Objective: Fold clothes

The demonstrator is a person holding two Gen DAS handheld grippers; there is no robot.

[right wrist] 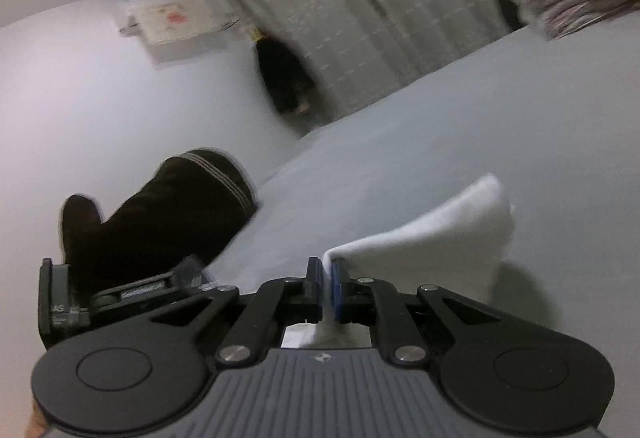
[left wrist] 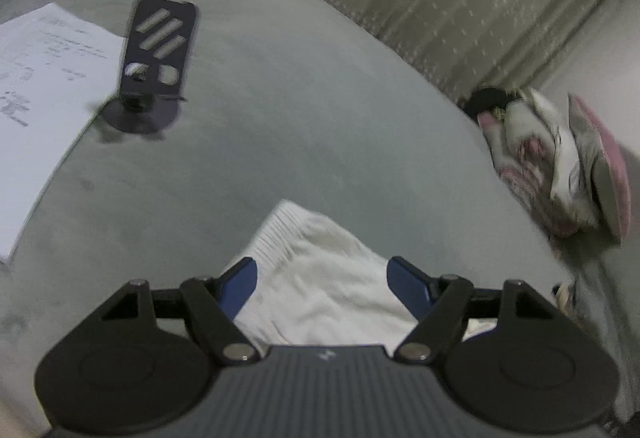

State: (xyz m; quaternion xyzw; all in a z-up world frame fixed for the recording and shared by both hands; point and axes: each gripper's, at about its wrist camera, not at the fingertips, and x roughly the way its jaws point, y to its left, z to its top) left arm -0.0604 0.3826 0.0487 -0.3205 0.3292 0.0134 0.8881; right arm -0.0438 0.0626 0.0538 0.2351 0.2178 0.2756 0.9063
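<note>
Right tool [right wrist: 327,274] pinches white garment [right wrist: 440,238], its lower part hidden.

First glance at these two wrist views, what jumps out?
The white sock stands out: the right hand-held gripper is shut on its edge, so it lifts off the grey bed. In the left wrist view the left hand-held gripper is open, white cloth lying between its blue fingers. Further back sit a black phone stand beside a printed sheet, and floral bedding to the right.
</note>
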